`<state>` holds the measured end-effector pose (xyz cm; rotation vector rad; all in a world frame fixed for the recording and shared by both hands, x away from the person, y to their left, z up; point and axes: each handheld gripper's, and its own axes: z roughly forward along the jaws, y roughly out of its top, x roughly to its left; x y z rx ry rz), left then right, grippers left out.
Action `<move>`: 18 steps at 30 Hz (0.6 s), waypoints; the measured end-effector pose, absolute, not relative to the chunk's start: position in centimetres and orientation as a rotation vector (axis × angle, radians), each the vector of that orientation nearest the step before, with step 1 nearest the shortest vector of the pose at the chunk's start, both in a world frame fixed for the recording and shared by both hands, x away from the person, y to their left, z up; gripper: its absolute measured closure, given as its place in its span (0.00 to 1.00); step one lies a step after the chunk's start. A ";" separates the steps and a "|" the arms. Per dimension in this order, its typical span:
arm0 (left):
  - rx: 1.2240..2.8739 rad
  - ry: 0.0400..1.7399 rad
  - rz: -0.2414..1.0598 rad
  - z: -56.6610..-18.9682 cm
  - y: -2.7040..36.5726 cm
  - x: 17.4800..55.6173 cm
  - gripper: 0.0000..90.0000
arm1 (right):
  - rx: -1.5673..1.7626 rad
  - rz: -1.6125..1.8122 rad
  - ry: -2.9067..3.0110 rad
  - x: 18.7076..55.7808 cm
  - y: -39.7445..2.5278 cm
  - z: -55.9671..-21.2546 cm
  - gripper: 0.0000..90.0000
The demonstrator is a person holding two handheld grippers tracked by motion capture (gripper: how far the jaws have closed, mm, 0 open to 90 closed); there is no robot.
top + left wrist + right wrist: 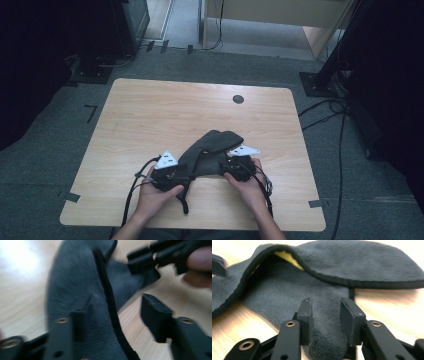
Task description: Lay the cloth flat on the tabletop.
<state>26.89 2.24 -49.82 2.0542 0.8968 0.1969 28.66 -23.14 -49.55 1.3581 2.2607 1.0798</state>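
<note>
In the high view we see a dark grey fleece garment (212, 150) lying a little below the middle of the frame, on the near half of a light wooden table (150, 110). It is bunched and folded, with a black trimmed edge and a strap-like tail trailing down toward the bottom of the frame between the two hands.

Our left gripper (172, 172) sits at the lower left of the garment, held in the left hand (155, 192). In the left gripper view its jaws stand wide apart: one lies over the fleece at the lower left of the frame, the other over bare wood at the lower right, with the black trim running between them. We cannot tell whether the jaw over the cloth touches it, since the picture is blurred.

Our right gripper (231, 167) sits at the lower right of the garment, held in the right hand (250, 185). In the right gripper view its jaws are apart with grey fleece between and beneath them, not pinched. Above them, across the upper half of that frame, a fold of the garment lifts, and a strip of yellow lining (287, 258) shows under it at the upper left.

A small dark round disc (238, 99) lies near the table's far edge, well apart from the garment.
</note>
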 end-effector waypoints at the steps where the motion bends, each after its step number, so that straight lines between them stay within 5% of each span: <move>1: 2.088 0.955 0.301 -50.4 2.1 27.0 0.48 | 1.344 1.066 2.281 28.6 -22.8 -49.8 0.71; 4: 2.073 0.999 0.361 -50.4 2.7 27.2 0.77 | 1.304 1.061 2.323 28.4 -22.5 -50.0 0.84; 7: 2.009 1.053 0.374 -50.0 5.1 28.0 0.89 | 1.241 1.026 2.376 28.2 -22.1 -50.0 0.95; 12: 1.965 1.131 0.391 -50.0 7.2 29.1 0.92 | 1.177 0.999 2.457 28.1 -21.9 -50.0 0.95; 18: 1.933 1.188 0.387 -50.5 8.6 29.8 0.86 | 1.259 1.173 2.293 28.5 -22.7 -49.4 0.72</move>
